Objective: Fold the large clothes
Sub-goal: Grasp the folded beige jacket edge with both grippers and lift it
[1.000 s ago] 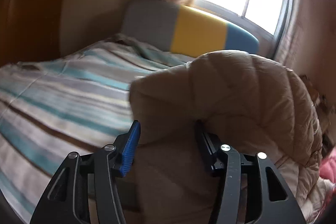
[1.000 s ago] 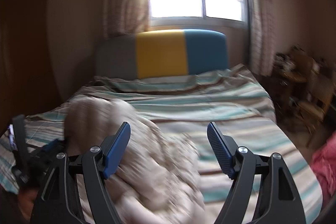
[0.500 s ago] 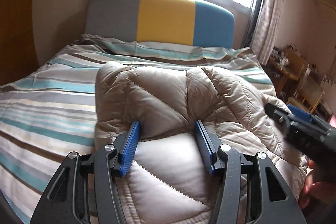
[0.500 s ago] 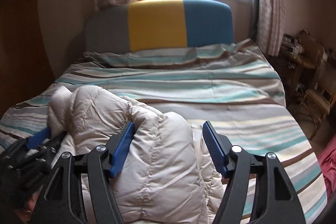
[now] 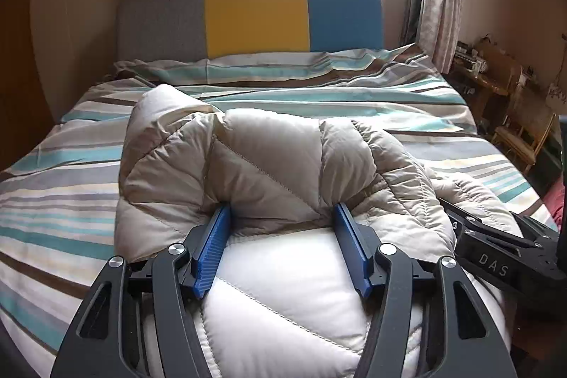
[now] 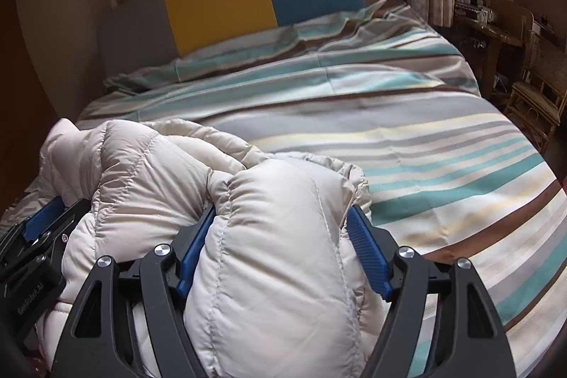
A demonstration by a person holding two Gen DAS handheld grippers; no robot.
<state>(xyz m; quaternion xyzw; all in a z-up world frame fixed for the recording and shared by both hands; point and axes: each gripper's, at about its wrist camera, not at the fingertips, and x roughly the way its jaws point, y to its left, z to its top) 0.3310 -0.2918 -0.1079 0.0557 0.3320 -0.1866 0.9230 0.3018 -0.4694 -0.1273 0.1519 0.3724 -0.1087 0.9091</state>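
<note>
A puffy beige quilted down jacket [image 5: 269, 165] lies bunched on the near part of the striped bed [image 5: 319, 87]. My left gripper [image 5: 281, 222] has its blue pads pressed into a thick fold of the jacket and holds it. My right gripper [image 6: 281, 229] grips another thick fold of the same jacket [image 6: 269, 236], to the right of the left one. The right gripper's body shows at the right edge of the left wrist view [image 5: 496, 254]. The left gripper shows at the lower left of the right wrist view [image 6: 39, 232].
The striped bedding [image 6: 407, 116] stretches to a grey, yellow and blue headboard [image 5: 255, 13] under a bright window. Wooden furniture and a wicker chair [image 6: 538, 84] stand to the right of the bed. A wall runs along the bed's left side.
The left gripper swung from facing left to facing the headboard, carrying the jacket. The right gripper went from empty and wide open to closed on a jacket fold, and both lowered toward the bed.
</note>
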